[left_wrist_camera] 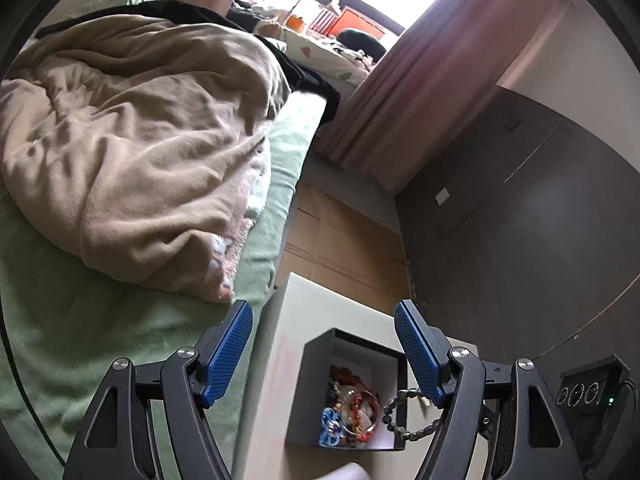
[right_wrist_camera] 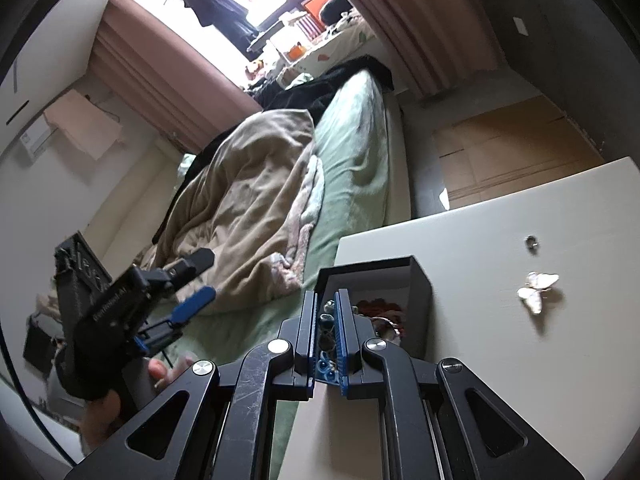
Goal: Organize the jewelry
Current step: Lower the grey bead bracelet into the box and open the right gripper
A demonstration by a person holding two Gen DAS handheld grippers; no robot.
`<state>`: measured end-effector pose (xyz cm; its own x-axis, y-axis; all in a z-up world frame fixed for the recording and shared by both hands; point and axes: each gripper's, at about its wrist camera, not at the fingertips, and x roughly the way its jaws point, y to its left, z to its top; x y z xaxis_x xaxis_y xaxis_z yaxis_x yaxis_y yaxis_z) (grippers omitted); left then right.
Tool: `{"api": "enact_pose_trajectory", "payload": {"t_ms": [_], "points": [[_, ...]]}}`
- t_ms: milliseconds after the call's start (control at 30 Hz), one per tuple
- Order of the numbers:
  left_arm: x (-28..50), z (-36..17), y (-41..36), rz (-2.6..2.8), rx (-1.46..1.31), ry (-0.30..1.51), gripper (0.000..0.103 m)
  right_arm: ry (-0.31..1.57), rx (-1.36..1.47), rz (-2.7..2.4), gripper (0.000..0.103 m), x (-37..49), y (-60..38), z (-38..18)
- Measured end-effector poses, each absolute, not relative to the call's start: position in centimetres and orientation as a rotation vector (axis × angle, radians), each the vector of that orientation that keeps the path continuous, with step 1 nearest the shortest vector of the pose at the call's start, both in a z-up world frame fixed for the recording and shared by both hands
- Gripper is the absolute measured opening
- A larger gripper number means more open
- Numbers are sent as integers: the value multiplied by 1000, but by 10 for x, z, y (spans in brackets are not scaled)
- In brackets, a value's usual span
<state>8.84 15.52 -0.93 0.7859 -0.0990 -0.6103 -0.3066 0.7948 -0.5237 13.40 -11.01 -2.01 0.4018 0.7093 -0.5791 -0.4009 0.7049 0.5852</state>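
Note:
A black open box stands on a white table and holds several pieces of bead jewelry. A dark bead bracelet hangs over its right rim. My left gripper is open and empty above the box. In the right wrist view my right gripper is shut on a dark bead bracelet just over the box. A white butterfly brooch and a small ring lie on the table. The left gripper shows open at the left.
A bed with green sheet and beige blanket lies left of the table. A dark wardrobe and power strip are to the right. Cardboard covers the floor beyond the table.

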Motion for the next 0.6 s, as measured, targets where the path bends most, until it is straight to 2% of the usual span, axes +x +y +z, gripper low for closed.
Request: {"api": "enact_pose_trajectory", "payload": {"t_ms": [200,300,333,400,500,600], "points": [[96,-10,154,179,-586,674,74,905,421,772,10,142,-90,-23],[101,-12,153,192,-578,683,74,938,350,696,12,151,-82,-32],[103,-14,154,185,-578,685,74,987,333,675,15,156,-79,-41],[105,-15,151,185,-560,693,74,1030,324,646,42,161,-81,-48],[106,-15,146,191,-535,702,74,1026,325,623,63,163,-91,-50],[105,-15,143,191,-529,700,74,1016,347,624,66,163,-103,-45]]}}
